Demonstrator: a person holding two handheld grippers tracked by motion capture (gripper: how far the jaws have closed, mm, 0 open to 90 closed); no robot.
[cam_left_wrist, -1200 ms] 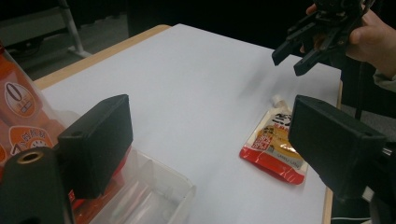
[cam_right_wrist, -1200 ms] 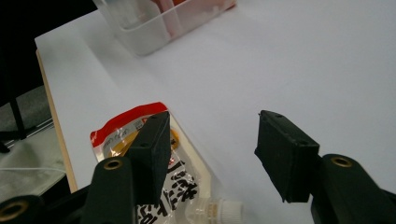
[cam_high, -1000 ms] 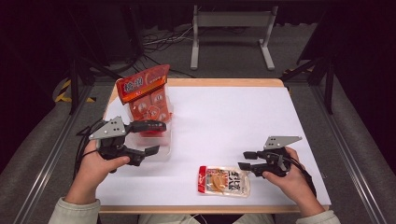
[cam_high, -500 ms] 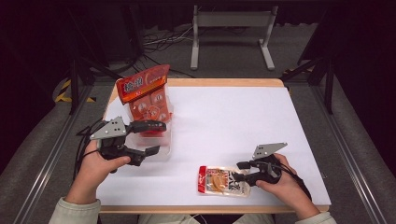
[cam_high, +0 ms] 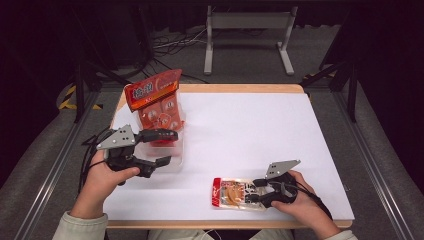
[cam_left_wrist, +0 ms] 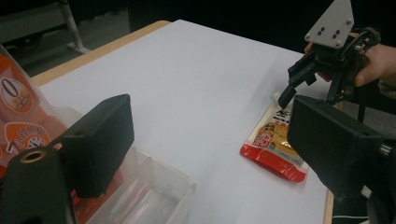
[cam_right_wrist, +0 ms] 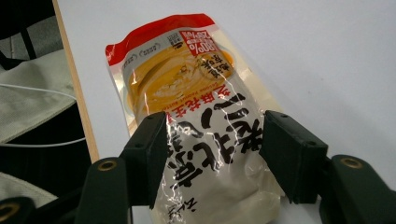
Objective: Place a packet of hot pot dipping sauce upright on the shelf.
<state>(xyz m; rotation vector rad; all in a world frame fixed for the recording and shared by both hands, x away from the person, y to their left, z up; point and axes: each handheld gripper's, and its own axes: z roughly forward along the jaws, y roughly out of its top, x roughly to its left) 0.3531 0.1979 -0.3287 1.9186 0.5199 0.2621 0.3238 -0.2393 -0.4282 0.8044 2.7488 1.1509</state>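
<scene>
At the near right of the table (cam_high: 240, 125) in the high view, the right gripper (cam_high: 256, 189) sits low over one end of a flat food pouch (cam_high: 232, 192), while the left gripper (cam_high: 165, 148) at the left straddles a clear plastic tray (cam_high: 176, 159) holding an orange snack bag (cam_high: 157, 107), probably to steady it. From the left gripper view, its jaws stand apart on either side of the tray rim (cam_left_wrist: 154, 186) (gripping nothing), with the pouch (cam_left_wrist: 275, 149) far right. Along the right gripper view, the jaws, which have just been opening, flank the pouch (cam_right_wrist: 187, 93) without pressing, seemingly ready to grasp it.
</scene>
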